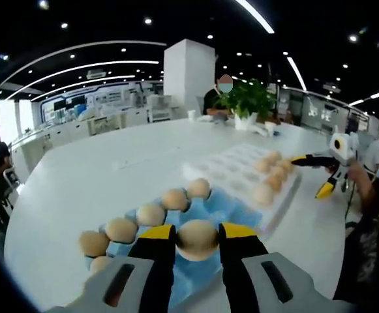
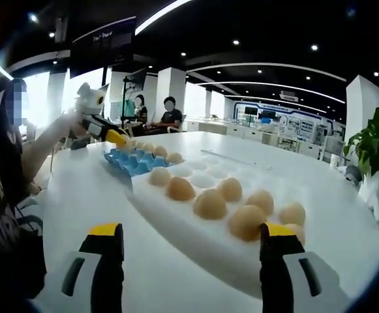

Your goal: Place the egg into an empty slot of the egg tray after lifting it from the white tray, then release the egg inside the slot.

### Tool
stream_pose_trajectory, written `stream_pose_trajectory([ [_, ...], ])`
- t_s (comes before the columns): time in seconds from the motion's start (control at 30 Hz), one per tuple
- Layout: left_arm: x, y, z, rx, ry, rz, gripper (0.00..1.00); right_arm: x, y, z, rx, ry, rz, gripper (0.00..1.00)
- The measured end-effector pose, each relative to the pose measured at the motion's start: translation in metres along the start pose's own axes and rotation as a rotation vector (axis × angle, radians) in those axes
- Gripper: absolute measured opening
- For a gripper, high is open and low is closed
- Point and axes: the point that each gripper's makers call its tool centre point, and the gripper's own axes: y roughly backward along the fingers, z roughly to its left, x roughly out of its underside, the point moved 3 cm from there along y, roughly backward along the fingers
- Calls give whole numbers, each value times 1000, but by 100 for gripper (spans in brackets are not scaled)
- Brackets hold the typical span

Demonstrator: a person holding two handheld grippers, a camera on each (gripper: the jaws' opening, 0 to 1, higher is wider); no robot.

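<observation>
Left gripper [image 1: 197, 236]: its yellow-tipped black jaws are clamped on a tan egg [image 1: 197, 238], one jaw on each side, held over the near edge of the blue egg tray.
Blue egg tray [image 1: 228, 207]: a moulded blue tray on the round white table [image 1: 91, 182]; a curved row of tan eggs [image 1: 151, 214] sits along its left and far side.
White tray [image 1: 241, 164]: a white plastic tray with round wells, just beyond the blue one to the right; several tan eggs lie along its right side.
Right gripper [image 2: 188, 238]: jaws spread wide with nothing between them, hovering at the near edge of the white tray [image 2: 182, 228].
Eggs in the white tray [image 2: 210, 203]: tan, resting in the near wells.
Writing: a dark hanging sign in the right gripper view carries lettering too blurred to read.
Surroundings: a potted green plant [image 1: 244, 99] stands at the far side of the table.
</observation>
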Motion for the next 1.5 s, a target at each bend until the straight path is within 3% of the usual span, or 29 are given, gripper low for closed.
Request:
stream_pose_trajectory([
  [0.9,3,9,37,-68,56,-36,26,0,-2,0,1,2,4,91],
  [1.5,4,5,55,-97,67,-25,26,-6,4,0,-17,4,18,89],
])
